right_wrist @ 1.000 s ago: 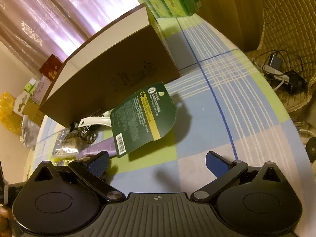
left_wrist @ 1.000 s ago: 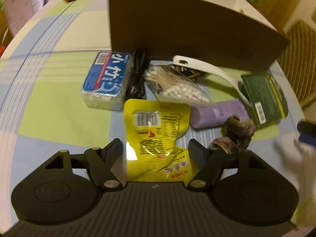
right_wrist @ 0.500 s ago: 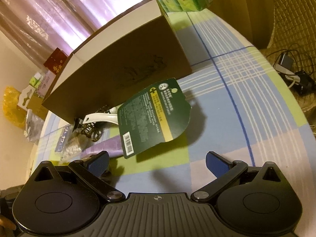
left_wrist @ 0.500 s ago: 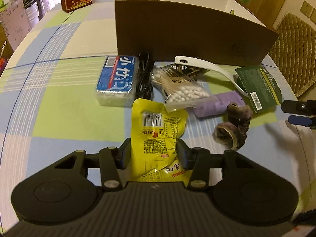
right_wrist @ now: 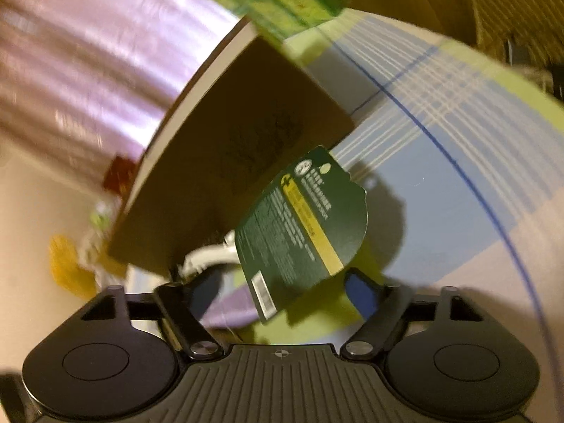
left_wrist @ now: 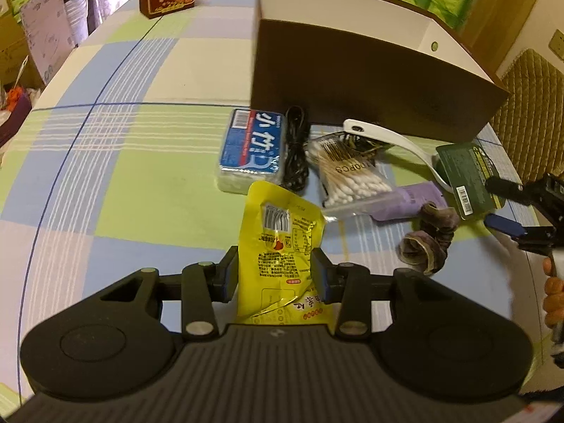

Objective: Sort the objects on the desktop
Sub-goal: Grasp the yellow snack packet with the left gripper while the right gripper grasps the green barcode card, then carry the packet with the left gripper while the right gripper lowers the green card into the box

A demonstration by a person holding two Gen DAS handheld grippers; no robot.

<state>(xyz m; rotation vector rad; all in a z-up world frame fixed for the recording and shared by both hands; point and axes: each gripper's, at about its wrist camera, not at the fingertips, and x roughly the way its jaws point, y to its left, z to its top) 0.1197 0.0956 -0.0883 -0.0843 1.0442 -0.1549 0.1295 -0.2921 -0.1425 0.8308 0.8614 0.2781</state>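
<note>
My left gripper (left_wrist: 275, 275) is clamped on the yellow bag (left_wrist: 282, 243) with bare table (left_wrist: 123, 183) to its left, while my right gripper (right_wrist: 282, 287) sits apart around the green card (right_wrist: 303, 225) by the box (right_wrist: 239, 162).

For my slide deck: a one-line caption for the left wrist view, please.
Left claw closed around a yellow snack pouch on the checked tablecloth, clutter and brown box beyond.

The left gripper (left_wrist: 275, 275) is held low and level, its jaws closed in against a flat item between them. The right gripper (right_wrist: 282, 290) appears partly spread, though its own view is motion-blurred. A hand (left_wrist: 553, 294) grips its handle.
</note>
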